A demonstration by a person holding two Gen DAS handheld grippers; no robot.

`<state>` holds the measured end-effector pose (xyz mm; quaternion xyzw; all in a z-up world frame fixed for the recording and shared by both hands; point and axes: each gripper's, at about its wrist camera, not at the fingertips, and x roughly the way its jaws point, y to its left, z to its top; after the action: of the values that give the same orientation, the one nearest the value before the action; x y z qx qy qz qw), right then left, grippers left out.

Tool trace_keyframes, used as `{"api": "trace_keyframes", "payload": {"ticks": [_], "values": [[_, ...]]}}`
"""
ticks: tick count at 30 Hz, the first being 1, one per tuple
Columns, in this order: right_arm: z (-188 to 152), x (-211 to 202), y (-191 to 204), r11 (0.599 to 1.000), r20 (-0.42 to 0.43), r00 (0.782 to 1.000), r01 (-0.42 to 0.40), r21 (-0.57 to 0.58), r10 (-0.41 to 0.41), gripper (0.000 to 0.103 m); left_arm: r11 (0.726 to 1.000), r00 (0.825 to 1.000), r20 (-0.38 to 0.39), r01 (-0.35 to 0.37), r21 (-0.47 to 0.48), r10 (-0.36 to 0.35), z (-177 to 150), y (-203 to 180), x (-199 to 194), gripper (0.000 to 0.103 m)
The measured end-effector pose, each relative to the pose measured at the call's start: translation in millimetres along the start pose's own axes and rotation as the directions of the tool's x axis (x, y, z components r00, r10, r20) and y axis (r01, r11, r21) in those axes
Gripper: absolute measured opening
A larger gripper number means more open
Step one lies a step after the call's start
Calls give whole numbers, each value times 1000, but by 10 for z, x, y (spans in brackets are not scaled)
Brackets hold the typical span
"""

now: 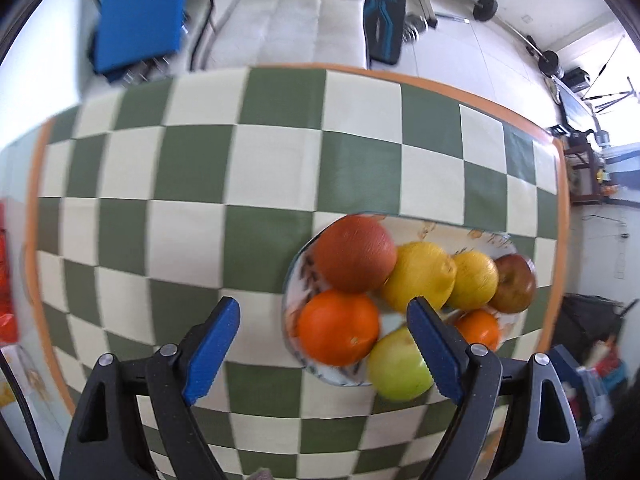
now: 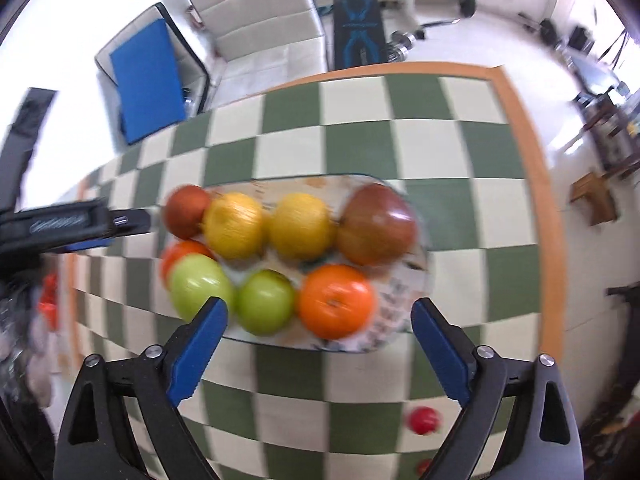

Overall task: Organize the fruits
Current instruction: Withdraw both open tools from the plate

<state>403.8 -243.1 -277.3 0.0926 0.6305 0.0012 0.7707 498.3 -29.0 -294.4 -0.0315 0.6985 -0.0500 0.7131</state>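
On the plate (image 2: 400,320), eight fruits, claws agape

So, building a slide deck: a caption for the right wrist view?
Open right gripper above a plate of apples, oranges and lemons on a checkered tablecloth.

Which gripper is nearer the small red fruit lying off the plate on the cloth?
Right. The red fruit lies on the checked cloth just inside the right gripper's right-hand finger, apart from the plate. The left gripper hovers open at the plate's far end.
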Motion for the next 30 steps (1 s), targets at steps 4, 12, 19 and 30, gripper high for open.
{"api": "trace_keyframes", "payload": {"ticks": [4,12,19,30], "values": [[-189,-100,-109,998,23,998,62,-22,-61,97,998,994,85,-68,19,66,-366,-64,-140,86],[-513,-390,-206,996,79,993,87,-13,-86,97,993,973,210,-105,50,92,-1020,-278,-427,86],[-787,-807,-194,995,150,984,101,-25,-96,97,989,948,307,-117,94,83,-1433,-495,-794,86],[-1260,-1563,-157,996,262,962,84,-23,-75,97,992,901,431,-86,92,38,-1987,-552,-1435,86]]}}
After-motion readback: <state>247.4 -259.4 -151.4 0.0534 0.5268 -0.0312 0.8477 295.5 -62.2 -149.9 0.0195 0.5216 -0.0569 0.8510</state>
